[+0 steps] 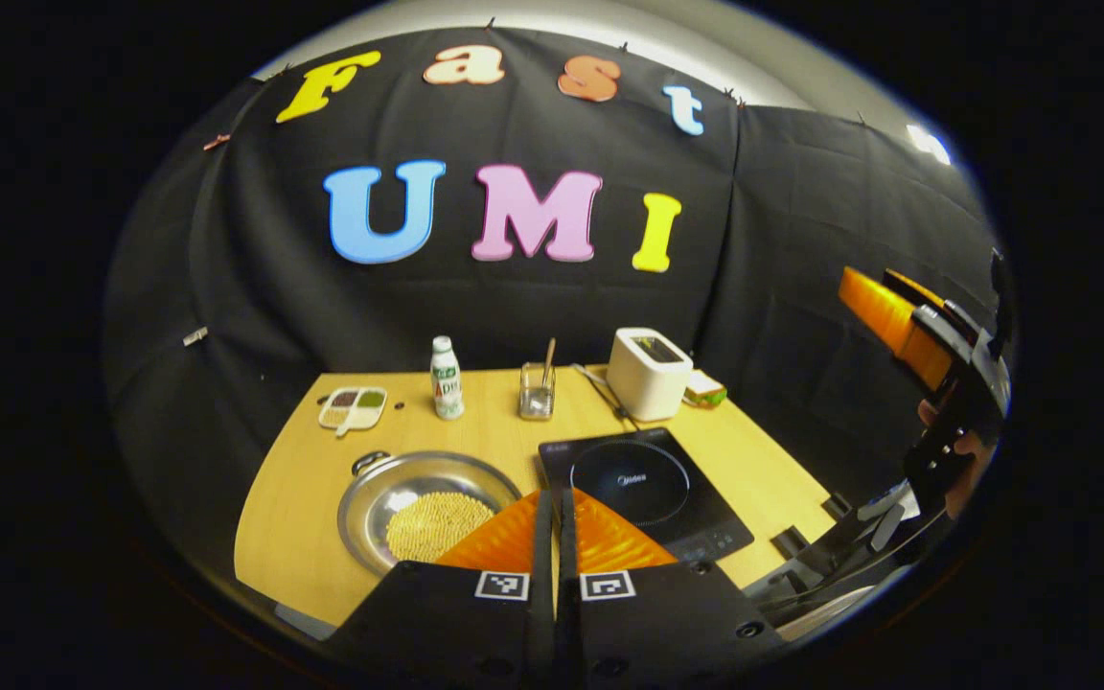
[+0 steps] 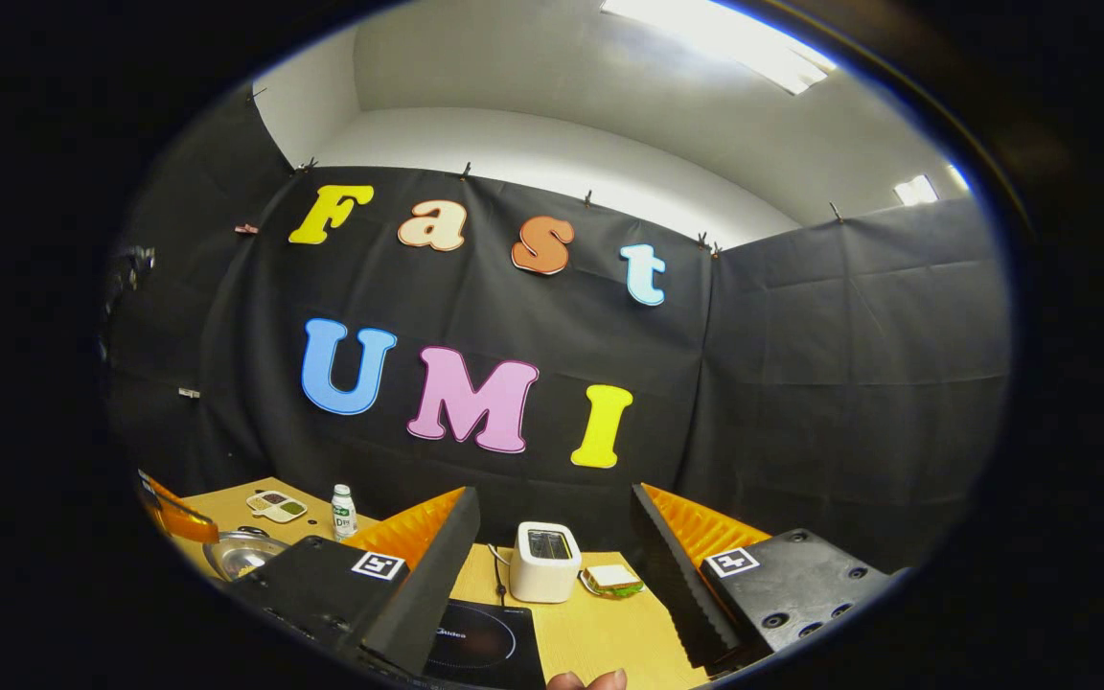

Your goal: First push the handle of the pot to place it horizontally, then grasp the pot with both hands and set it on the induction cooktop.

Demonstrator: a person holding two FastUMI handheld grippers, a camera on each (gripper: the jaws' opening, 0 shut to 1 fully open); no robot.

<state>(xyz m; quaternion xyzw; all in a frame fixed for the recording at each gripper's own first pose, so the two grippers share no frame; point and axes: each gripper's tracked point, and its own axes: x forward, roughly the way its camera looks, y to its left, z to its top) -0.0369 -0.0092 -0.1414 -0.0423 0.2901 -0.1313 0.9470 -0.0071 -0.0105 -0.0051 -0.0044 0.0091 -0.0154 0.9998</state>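
Note:
A steel pot [image 1: 389, 498] with yellow beans in it sits on the wooden table [image 1: 303, 479], left of the black induction cooktop [image 1: 643, 484]. One dark handle [image 1: 370, 462] sticks out at the pot's far-left rim. My left gripper [image 1: 555, 495] hovers shut and empty above the table's near edge, between pot and cooktop. My right gripper [image 2: 554, 491] is open and empty, held high and aimed at the wall; it also shows at the far right [image 1: 897, 321]. The pot [image 2: 241, 554] and cooktop [image 2: 475, 647] lie low in the right gripper view.
Along the back of the table stand a small bottle [image 1: 446, 379], a glass with a stick [image 1: 537, 388], a white toaster [image 1: 648, 372] with its cord and a sandwich [image 1: 705, 388]. A divided dish [image 1: 353, 407] lies at the far left. A hand [image 1: 954, 450] holds the right gripper.

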